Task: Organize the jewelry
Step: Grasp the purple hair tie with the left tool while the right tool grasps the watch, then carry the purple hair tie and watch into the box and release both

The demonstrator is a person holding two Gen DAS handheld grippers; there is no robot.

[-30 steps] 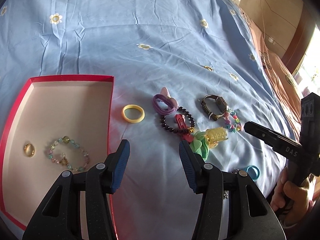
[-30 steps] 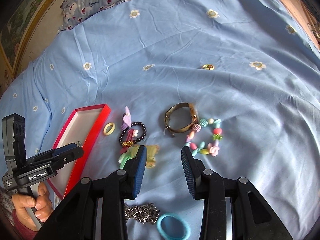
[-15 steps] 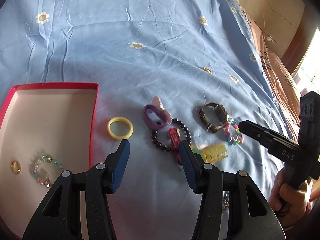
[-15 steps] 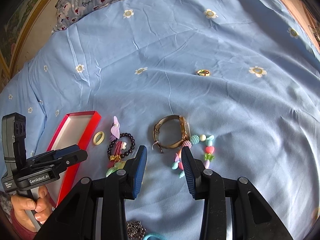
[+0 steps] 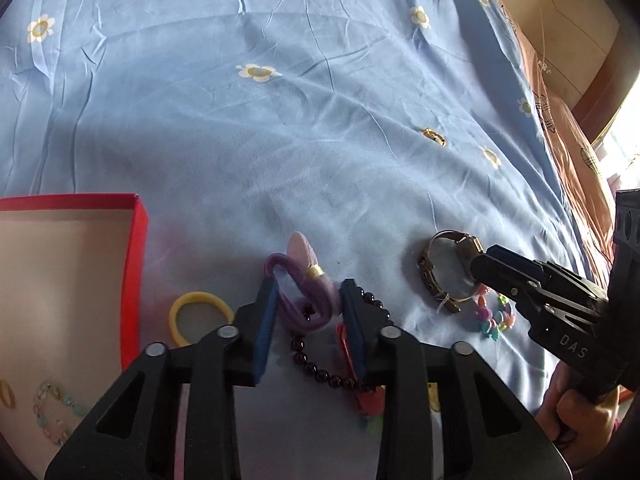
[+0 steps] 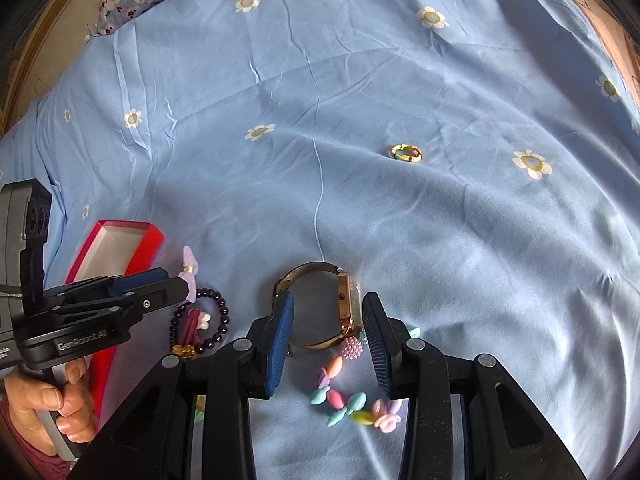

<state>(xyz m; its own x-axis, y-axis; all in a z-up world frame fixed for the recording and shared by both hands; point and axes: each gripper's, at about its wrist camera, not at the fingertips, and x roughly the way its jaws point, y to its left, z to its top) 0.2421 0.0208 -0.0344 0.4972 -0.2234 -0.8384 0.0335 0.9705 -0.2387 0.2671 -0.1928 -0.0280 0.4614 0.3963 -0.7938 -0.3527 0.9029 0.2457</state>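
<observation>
Both sets of jaws stand apart and hold nothing. On the left gripper [image 5: 307, 308], the blue-padded jaws straddle a purple fabric hair tie with a pale pink bow [image 5: 298, 292], which lies between the pads on the blue flowered bedsheet [image 5: 280, 120]. The tie's long axis runs forward, away from the camera, roughly in line with the jaws, so closing would likely pinch it across its narrow width. Whether the pads already touch it cannot be told.

On the right gripper [image 6: 327, 332], the jaws are spread around a gold wristwatch with a mesh band [image 6: 320, 304]. Its band loop sits between the pads and its face stands on edge nearer the right pad.

Just beside the hair tie lie a dark beaded bracelet [image 5: 316, 364], a red hair clip [image 5: 348, 356] and a yellow rubber ring [image 5: 200, 316]. Left of these is an open red cardboard box [image 5: 136, 272], holding a pastel bead bracelet [image 5: 56, 412] and a gold ring [image 5: 6, 394]. A pastel charm bracelet [image 6: 348, 404] lies below the watch. Well apart, farther up the sheet, sits a small multicoloured ring [image 6: 405, 153].

The left gripper is nearer the box.
</observation>
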